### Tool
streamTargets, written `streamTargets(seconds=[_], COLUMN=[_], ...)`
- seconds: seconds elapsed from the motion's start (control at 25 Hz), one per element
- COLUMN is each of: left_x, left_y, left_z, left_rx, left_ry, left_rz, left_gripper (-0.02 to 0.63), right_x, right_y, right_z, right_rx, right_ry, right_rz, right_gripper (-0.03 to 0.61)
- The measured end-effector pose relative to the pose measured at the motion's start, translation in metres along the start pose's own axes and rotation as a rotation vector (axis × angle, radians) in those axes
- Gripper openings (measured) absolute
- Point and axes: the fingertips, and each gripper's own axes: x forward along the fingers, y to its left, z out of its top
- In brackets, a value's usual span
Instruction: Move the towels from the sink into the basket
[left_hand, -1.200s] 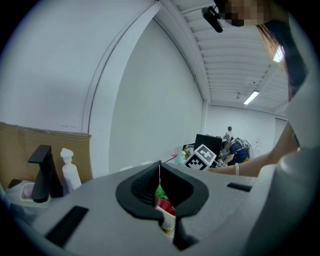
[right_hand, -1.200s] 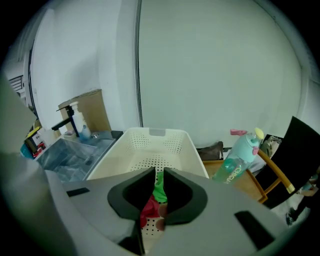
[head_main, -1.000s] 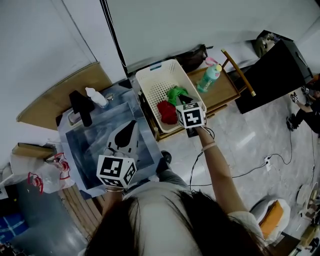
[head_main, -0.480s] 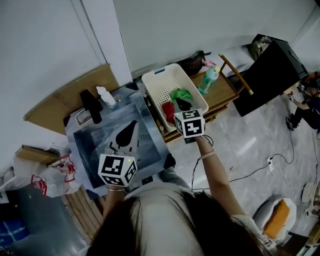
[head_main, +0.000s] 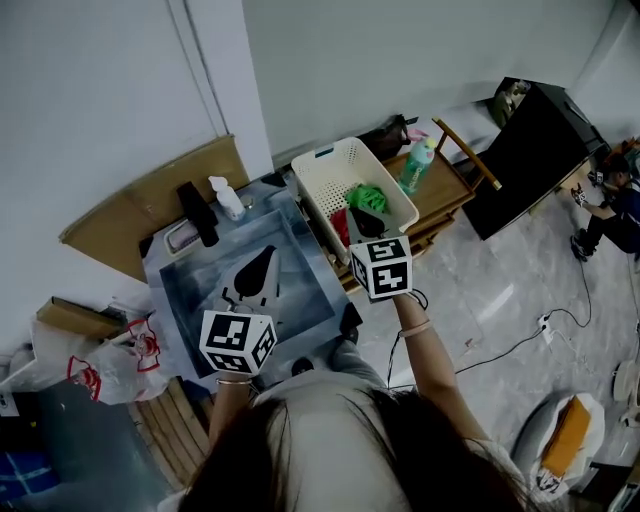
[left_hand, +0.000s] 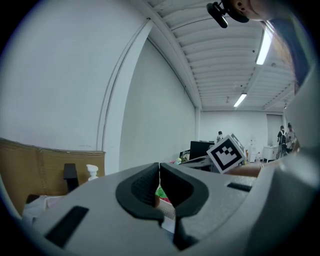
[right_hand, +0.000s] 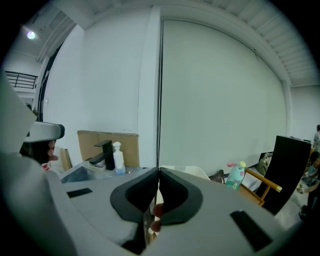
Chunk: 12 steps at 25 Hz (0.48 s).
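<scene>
- The left gripper (left_hand: 159, 172) has its claw pinched shut, the dark pads meeting in a thin line with nothing clamped between them. Slivers of green and red show through the gap below the pads, too small to make out clearly.
- From the head view, this gripper hangs over the steel sink (head_main: 200, 290) and covers the middle of the basin, so the bottom under it is hidden.
- The right gripper (right_hand: 159, 180) is also closed, pad against pad, and grips nothing. A reddish patch sits low behind its pads, and I cannot tell what it is.
- The right gripper's dark tip lies over the near end of the white basket (head_main: 322, 178), and its marker cube blocks the basket's front rim.
- A green towel (head_main: 366, 195) lies inside the basket, towards the far side.
- A red towel (head_main: 338, 225) lies beside it in the basket, partly covered by the right gripper.
- A black faucet (head_main: 197, 212) and a white soap bottle (head_main: 229, 198) stand at the sink's far edge.
- A green bottle (head_main: 417, 165) stands on the wooden stand (head_main: 450, 190) next to the basket.
- The person's head and shoulders fill the bottom of the head view and hide the floor in front of the sink.
</scene>
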Motion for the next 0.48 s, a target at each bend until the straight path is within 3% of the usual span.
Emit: streamTargets(seconds=[0.48], left_x=[-0.061], left_y=[0.024], left_z=[0.002], left_rx=[0.007], left_ry=[-0.029], left_rz=[0.042], left_gripper=[0.011], right_x=[-0.039], right_y=[0.083], right_z=[0.032], right_rx=[-0.020], right_ry=[-0.114], right_rz=[0.052], right_gripper=[0.026])
